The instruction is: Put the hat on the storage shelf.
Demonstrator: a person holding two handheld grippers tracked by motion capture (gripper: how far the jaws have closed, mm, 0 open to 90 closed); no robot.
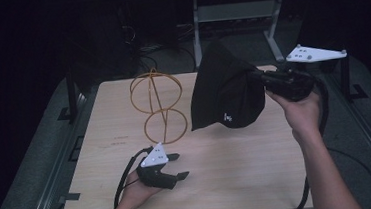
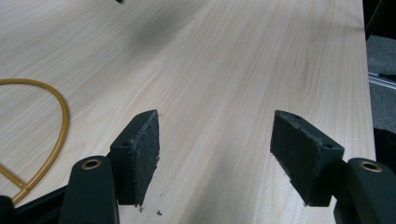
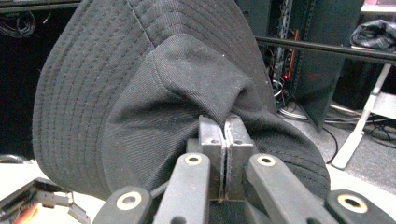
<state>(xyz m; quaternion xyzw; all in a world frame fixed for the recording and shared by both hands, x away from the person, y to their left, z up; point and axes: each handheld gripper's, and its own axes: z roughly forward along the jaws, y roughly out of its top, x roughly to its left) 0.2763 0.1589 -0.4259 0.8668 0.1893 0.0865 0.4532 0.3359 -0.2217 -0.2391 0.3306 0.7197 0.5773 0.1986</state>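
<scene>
A black bucket hat (image 1: pixel 225 89) hangs in the air over the right half of the wooden table (image 1: pixel 229 176), pinched by its crown in my right gripper (image 1: pixel 257 76). In the right gripper view the two jaws stand pressed together on a fold of the hat's (image 3: pixel 140 93) fabric, at my right gripper's (image 3: pixel 226 135) tips. A yellow wire stand (image 1: pixel 157 105) made of rings stands at the table's back left. My left gripper (image 1: pixel 177 166) rests low near the table's front left, open, with nothing between its pads (image 2: pixel 142 154). A curve of the yellow wire (image 2: pixel 56 135) lies to its left.
Metal table legs and a frame (image 1: pixel 236 15) stand behind the table, with cables on the dark floor. A black cable (image 1: pixel 320 124) trails from the right gripper past the table's right edge. Bare wood lies between the two grippers.
</scene>
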